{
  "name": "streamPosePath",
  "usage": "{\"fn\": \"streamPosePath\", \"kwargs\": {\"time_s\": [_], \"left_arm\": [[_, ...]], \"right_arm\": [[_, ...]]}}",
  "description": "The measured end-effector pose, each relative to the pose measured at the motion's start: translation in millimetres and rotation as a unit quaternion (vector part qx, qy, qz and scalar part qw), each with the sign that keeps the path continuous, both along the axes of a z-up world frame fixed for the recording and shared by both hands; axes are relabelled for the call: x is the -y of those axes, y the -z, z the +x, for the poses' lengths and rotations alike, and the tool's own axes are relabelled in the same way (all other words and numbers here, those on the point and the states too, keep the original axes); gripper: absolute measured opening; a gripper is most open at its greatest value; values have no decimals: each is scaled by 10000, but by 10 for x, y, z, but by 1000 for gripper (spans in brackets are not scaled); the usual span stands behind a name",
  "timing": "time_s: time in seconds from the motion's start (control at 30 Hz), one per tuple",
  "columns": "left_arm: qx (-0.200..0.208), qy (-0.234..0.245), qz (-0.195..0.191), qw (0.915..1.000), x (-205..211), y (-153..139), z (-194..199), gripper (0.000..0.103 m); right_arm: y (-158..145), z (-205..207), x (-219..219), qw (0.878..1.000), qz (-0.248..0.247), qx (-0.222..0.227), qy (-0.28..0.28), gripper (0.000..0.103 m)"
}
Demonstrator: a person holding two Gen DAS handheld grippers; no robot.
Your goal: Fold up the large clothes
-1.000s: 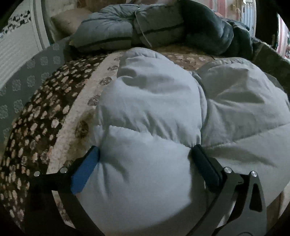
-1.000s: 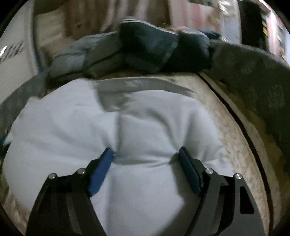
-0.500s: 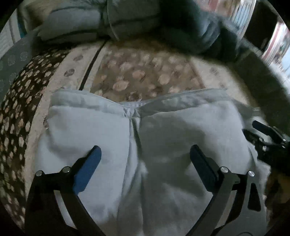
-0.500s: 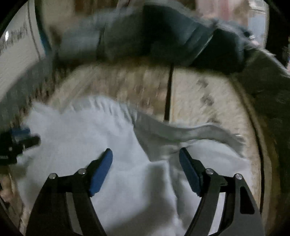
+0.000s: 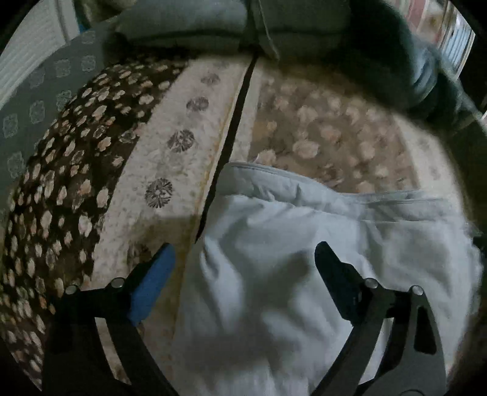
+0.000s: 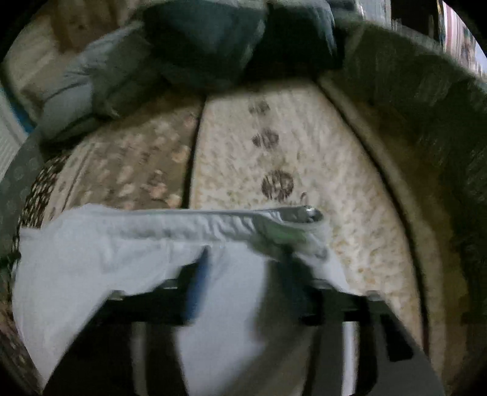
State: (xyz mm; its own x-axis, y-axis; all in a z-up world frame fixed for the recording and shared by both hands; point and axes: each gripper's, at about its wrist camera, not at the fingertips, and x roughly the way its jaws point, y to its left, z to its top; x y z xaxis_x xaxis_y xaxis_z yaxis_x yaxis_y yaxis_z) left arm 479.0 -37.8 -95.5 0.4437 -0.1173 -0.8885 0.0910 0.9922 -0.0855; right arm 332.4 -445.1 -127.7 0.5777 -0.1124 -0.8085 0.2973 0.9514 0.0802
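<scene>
A pale blue puffy jacket (image 5: 289,219) lies folded on a patterned bed blanket (image 5: 170,170). My left gripper (image 5: 242,259) hovers over the jacket's left edge with its jaws wide and closing. Its blue pad is over bare blanket, its dark finger is over the fabric, and neither presses. In the blurred right wrist view the jacket (image 6: 106,252) drapes over the tips of my right gripper (image 6: 246,265). Its jaws are opening with fabric between them. The jacket's zipper end (image 6: 309,213) sticks out at the far right corner.
Grey and dark blue garments (image 5: 304,27) are piled at the head of the bed (image 6: 197,45). A grey patterned sheet (image 5: 36,106) runs along the left. A dark green blanket (image 6: 426,106) lines the right side. Bare blanket (image 6: 274,152) lies beyond the jacket.
Both grippers have lifted off the puffy jacket and drawn back from it. Much more bare blanket shows beyond the jacket. The left gripper has slid to the jacket's left edge.
</scene>
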Motion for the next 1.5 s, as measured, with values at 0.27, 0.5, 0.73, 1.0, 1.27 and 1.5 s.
{"fn": "streamPosePath", "kwargs": {"time_s": [0.27,0.5,0.73,1.0,1.27,1.5], "left_arm": [[893,295,-296,9951,339,-84,-1395,100],[1313,571,674,9874,565,361,-1617,100],[905,8,100,9958,-212,454,-1405,100],[1218,-42,379,9918,-372,317,-1505,100],[1244,266,458,9908,-541,333,-1599,100],[1102,136,72,9938,-763,361,-1531,100]], "right_arm": [[-111,-1156,-1059,9871,-193,1355,-833,97],[267,-1154,-1367,9838,-574,1221,-1185,97],[354,-1304,-672,9906,-917,975,-276,97],[210,-1585,-272,9924,-856,875,104,101],[315,-1626,-70,9957,-294,866,140,101],[371,-1579,211,9965,-12,801,235,101]]}}
